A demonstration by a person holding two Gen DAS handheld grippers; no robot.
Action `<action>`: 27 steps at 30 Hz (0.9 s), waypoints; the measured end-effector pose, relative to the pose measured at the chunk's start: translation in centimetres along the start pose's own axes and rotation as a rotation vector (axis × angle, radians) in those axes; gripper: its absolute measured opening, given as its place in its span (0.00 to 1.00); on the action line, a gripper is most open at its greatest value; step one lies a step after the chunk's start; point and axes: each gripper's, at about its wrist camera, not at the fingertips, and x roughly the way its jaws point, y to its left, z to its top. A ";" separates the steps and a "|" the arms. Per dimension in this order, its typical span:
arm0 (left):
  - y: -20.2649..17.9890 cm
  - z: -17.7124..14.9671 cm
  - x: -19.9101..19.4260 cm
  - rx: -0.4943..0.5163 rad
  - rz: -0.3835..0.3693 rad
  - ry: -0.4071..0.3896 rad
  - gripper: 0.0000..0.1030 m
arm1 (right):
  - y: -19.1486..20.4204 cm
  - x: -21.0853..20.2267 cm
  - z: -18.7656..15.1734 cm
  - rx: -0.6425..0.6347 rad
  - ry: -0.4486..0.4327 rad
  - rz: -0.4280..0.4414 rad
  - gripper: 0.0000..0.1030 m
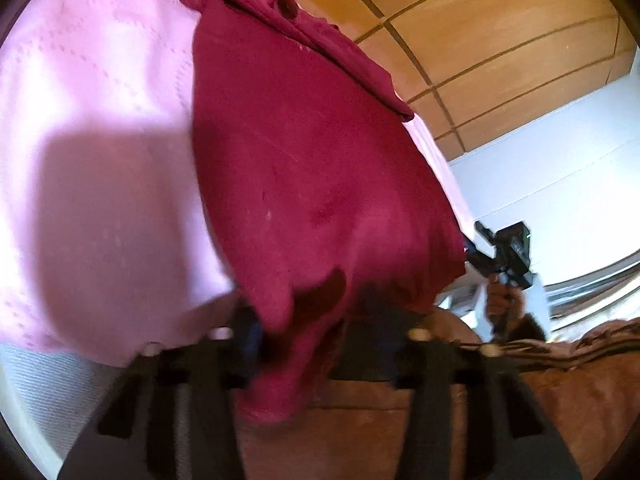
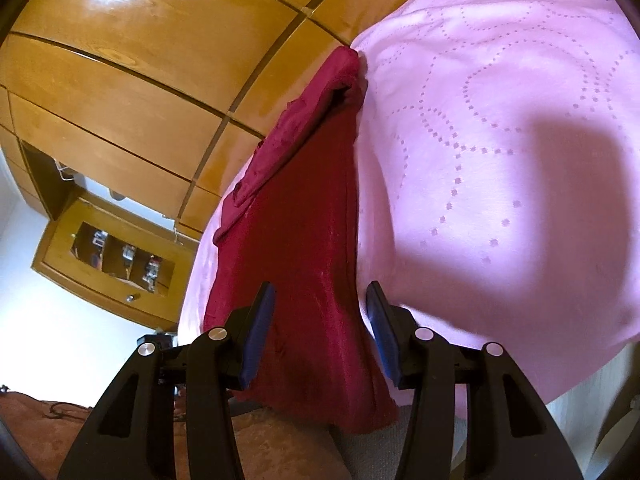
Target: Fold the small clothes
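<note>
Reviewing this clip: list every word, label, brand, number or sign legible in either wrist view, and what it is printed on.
None can be read.
Red garment: no print or tag showing.
Pink bedspread: only a dotted stitched pattern, no lettering.
Wooden wardrobe: plain panels.
Small items in the wooden shelf niche: may carry labels, but too small and blurred to read.
Right gripper seen from the left wrist: blurred, no legible marking.

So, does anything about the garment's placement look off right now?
Yes. The dark red garment isn't flat on the pink bedspread: its near end droops over the bed's edge, bunched between the jaws of both grippers, and its far end is rumpled.
</note>
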 end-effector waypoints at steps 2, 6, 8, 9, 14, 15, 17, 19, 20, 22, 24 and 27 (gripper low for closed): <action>-0.8 0.1 0.6 0.038 0.004 0.027 0.34 | 0.1 0.0 -0.3 -0.010 0.013 -0.006 0.46; -2.4 0.5 1.4 0.094 -0.017 0.040 0.22 | 0.2 0.0 -0.8 -0.033 0.046 0.008 0.46; -2.6 1.0 1.6 0.095 -0.014 0.034 0.22 | 0.2 0.2 -1.1 -0.042 0.073 0.035 0.46; -2.6 1.2 1.8 0.093 -0.017 0.035 0.24 | 0.3 0.8 -1.3 -0.055 0.110 0.035 0.46; -3.1 1.9 2.4 0.093 -0.021 0.034 0.34 | 0.5 2.9 -2.0 -0.082 0.173 -0.009 0.42; -3.2 2.1 2.3 0.090 -0.024 0.026 0.31 | 0.7 3.3 -2.1 -0.088 0.179 -0.005 0.24; -3.3 2.6 1.7 0.083 -0.023 -0.011 0.08 | 1.2 3.3 -2.1 -0.115 0.174 0.006 0.08; -3.3 3.1 0.9 0.075 -0.030 -0.044 0.05 | 1.7 3.0 -2.0 -0.128 0.150 0.058 0.08; -3.5 3.3 0.3 0.076 -0.041 -0.064 0.05 | 2.0 2.7 -1.8 -0.126 0.134 0.085 0.07; -3.9 3.8 -1.1 0.084 -0.073 -0.113 0.05 | 2.5 1.9 -1.0 -0.120 0.081 0.149 0.07; -4.3 4.5 -2.5 0.099 -0.086 -0.156 0.04 | 3.1 1.1 -0.3 -0.120 0.033 0.198 0.07; -5.4 4.9 -4.3 0.145 -0.094 -0.229 0.04 | 3.8 0.3 0.3 -0.144 -0.003 0.258 0.07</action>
